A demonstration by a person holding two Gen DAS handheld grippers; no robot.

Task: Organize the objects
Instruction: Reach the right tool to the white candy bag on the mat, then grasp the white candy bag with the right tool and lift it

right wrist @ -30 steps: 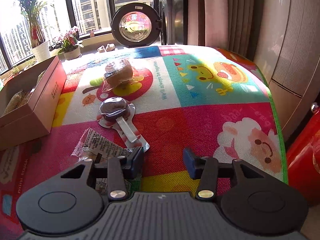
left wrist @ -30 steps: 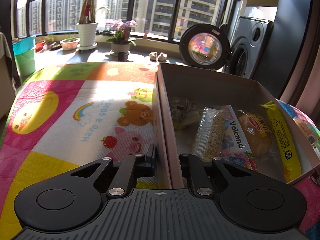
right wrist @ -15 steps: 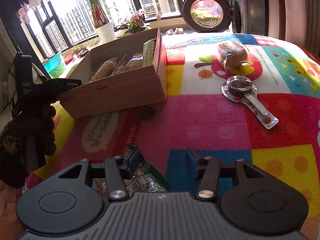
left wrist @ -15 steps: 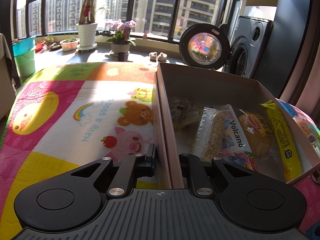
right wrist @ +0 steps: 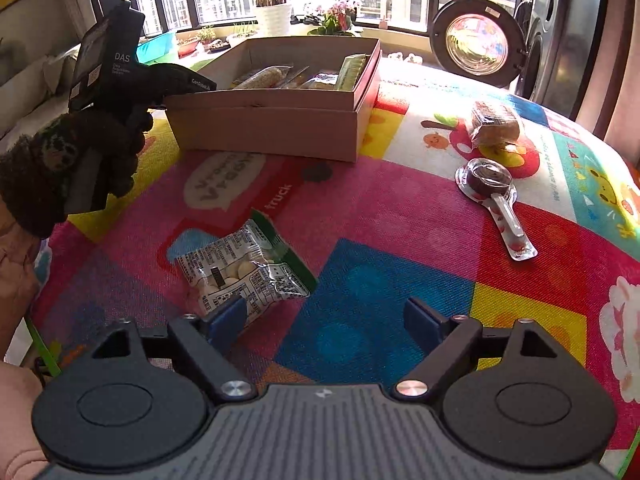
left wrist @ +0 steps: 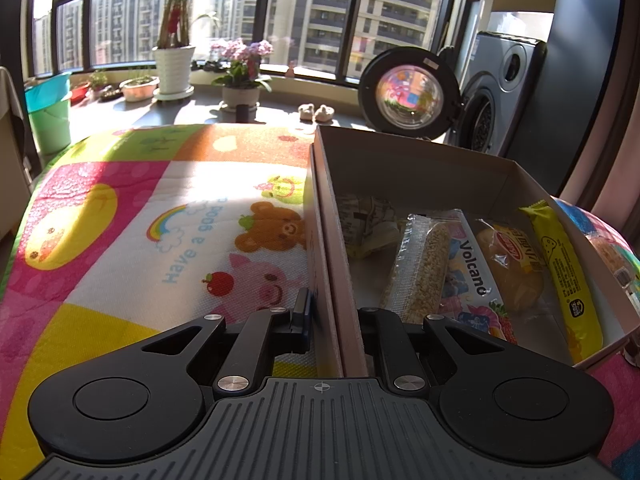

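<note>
Left gripper (left wrist: 334, 320): pinching box (left wrist: 336, 264) wall.
Right gripper (right wrist: 326, 316): just spread wide; snack packet (right wrist: 244, 268) at ten o'clock, released.

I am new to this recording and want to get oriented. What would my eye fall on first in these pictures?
First the bright cartoon mat, then the open cardboard box at its far left, filled with snack packets. The left tongs are clamped on the box's side wall. The right tongs have just opened wide over a clear packet of white candies on the mat; to the right lie a wrapped bun and a spoon-shaped packet.
</note>
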